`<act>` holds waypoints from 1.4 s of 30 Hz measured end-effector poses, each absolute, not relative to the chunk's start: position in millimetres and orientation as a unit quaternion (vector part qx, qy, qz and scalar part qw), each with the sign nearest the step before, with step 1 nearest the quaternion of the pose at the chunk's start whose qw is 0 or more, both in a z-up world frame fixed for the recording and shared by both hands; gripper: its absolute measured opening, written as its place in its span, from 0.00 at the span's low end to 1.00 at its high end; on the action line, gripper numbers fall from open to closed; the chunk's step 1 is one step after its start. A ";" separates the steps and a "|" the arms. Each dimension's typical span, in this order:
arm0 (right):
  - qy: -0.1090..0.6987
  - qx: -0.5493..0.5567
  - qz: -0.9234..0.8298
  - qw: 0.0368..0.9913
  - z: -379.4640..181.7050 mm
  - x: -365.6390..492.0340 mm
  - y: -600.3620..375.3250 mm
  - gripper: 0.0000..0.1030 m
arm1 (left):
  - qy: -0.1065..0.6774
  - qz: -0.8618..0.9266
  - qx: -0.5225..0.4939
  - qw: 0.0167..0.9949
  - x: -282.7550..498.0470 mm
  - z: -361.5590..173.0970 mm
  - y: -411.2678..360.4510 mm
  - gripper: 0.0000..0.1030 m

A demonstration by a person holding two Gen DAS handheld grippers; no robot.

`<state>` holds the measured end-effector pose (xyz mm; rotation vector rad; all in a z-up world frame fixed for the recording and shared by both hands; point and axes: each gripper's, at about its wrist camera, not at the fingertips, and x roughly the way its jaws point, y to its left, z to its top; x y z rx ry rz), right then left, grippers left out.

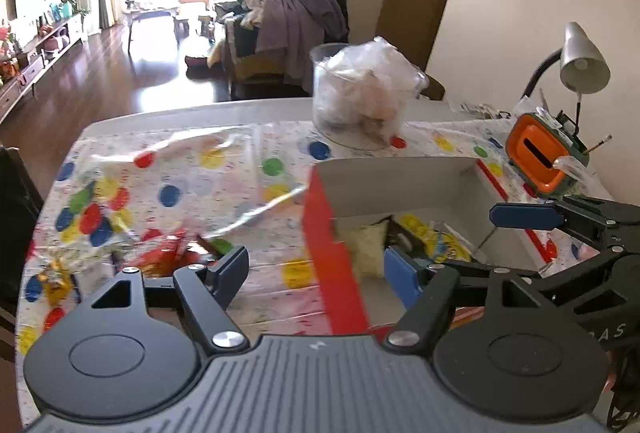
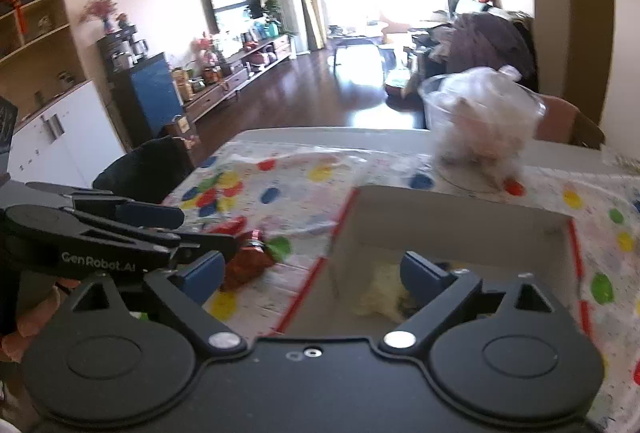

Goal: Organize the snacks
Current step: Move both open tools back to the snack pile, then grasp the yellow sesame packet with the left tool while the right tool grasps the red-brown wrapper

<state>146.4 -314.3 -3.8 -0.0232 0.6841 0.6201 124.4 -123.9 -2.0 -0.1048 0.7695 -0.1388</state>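
Observation:
A cardboard box point(image 1: 320, 241), red outside and white inside, stands on the dotted tablecloth point(image 1: 180, 193). A pale yellow packet point(image 1: 370, 249) and a yellow and blue packet point(image 1: 436, 241) lie in it. My left gripper point(image 1: 316, 273) is open above the box's left wall, with nothing held. Red snack packets point(image 1: 164, 253) and a gold-wrapped one point(image 1: 56, 281) lie to its left under a clear plastic bag point(image 1: 192, 161). My right gripper point(image 2: 314, 273) is open and empty over the box point(image 2: 460, 217) and its pale yellow packet point(image 2: 384, 293). A red packet point(image 2: 248, 257) lies left of the box.
A clear jar stuffed with a plastic bag point(image 1: 360, 93) stands behind the box. An orange case point(image 1: 540, 157) and a desk lamp point(image 1: 584, 61) are at the far right by the wall. A dark chair point(image 2: 148, 169) sits at the table's left edge.

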 end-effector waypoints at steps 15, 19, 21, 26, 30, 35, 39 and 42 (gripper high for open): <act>0.332 0.009 0.320 0.887 -14.0 133.2 -222.9 1.00 | 0.355 -0.045 -0.070 0.931 93.0 -18.0 -3.7 0.84; 0.345 0.001 0.306 0.887 -23.9 135.7 -200.2 1.00 | 0.360 -0.038 -0.066 0.930 92.5 -27.1 27.0 0.84; 0.350 -0.005 0.300 0.887 -29.5 137.3 -188.5 1.00 | 0.360 -0.030 -0.056 0.931 93.5 -31.7 42.6 0.84; 0.360 -0.043 0.297 0.883 -45.3 143.9 -161.1 1.00 | 0.372 -0.035 -0.046 0.927 101.9 -46.2 79.6 0.84; 0.370 -0.071 0.302 0.875 -56.5 152.4 -143.7 1.00 | 0.383 -0.029 -0.038 0.923 111.8 -60.4 104.7 0.84; 0.392 -0.083 0.274 0.874 -74.2 168.0 -130.2 1.00 | 0.395 -0.018 -0.031 0.918 124.8 -78.9 127.1 0.84; 0.418 -0.072 0.237 0.874 -86.8 186.3 -123.5 1.00 | 0.408 -0.020 -0.022 0.912 138.0 -97.1 140.7 0.84; 0.432 -0.068 0.215 0.873 -94.7 198.8 -116.3 1.00 | 0.422 -0.026 -0.025 0.906 149.2 -109.9 152.1 0.84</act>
